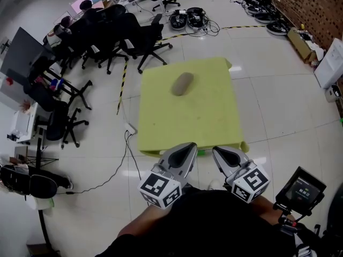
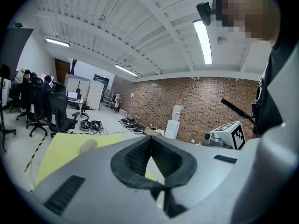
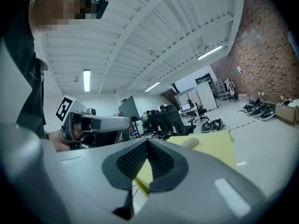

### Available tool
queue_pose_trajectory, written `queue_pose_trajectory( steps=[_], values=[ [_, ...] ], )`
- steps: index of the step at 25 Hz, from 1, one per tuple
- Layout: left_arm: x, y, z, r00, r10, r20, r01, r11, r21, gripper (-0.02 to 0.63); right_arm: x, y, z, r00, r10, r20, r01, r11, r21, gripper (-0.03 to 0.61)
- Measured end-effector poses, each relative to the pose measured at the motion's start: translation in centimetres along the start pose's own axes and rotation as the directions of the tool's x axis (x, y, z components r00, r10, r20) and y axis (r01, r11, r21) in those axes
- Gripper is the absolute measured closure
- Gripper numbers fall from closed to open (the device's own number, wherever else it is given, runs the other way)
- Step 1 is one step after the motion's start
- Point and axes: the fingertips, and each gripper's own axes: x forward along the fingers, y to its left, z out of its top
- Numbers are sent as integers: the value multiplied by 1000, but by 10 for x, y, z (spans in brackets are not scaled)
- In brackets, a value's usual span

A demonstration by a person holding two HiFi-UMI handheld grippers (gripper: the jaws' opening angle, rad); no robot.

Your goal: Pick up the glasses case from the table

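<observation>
The glasses case (image 1: 182, 84) is a grey-brown oblong lying on the far half of the yellow-green table (image 1: 214, 122). Both grippers are held close to the person's body at the table's near edge, well short of the case. My left gripper (image 1: 188, 145) is shut with nothing between its pads. My right gripper (image 1: 216, 151) is shut and empty too. In the left gripper view the case (image 2: 88, 145) lies ahead to the left of the closed tips (image 2: 150, 139). In the right gripper view the case (image 3: 190, 143) lies ahead to the right of the closed tips (image 3: 147, 141).
Black office chairs (image 1: 134, 42) and desks crowd the floor to the table's left. A cable (image 1: 115, 170) runs across the floor by the near left corner. Cardboard boxes (image 1: 300, 44) and gear line the brick wall at right. A small screen (image 1: 300, 189) stands at lower right.
</observation>
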Motion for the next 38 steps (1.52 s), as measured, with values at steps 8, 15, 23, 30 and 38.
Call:
queue_pose_trajectory(
  steps=[8,15,23,30,38],
  values=[
    [-3,43,3,1000,4,10,-4,1000,-27,607,40,1,-2,1000,-6,-25,6,1000,-5,577],
    [-6,98,11,1000,-1,23,3,999,-52,607,91,2,1,999,-21,-47,21,1000,-15,577],
    [-11,142,21,999,6,41,-3,997,-76,607,132,7,5,997,-21,-68,19,999,-30,577],
    [-23,188,30,998,4,56,2,996,-92,607,167,15,10,995,-48,-90,43,998,-50,577],
    [-31,228,34,996,-54,65,60,993,-98,607,206,24,15,991,-101,-87,94,993,-76,577]
  ],
)
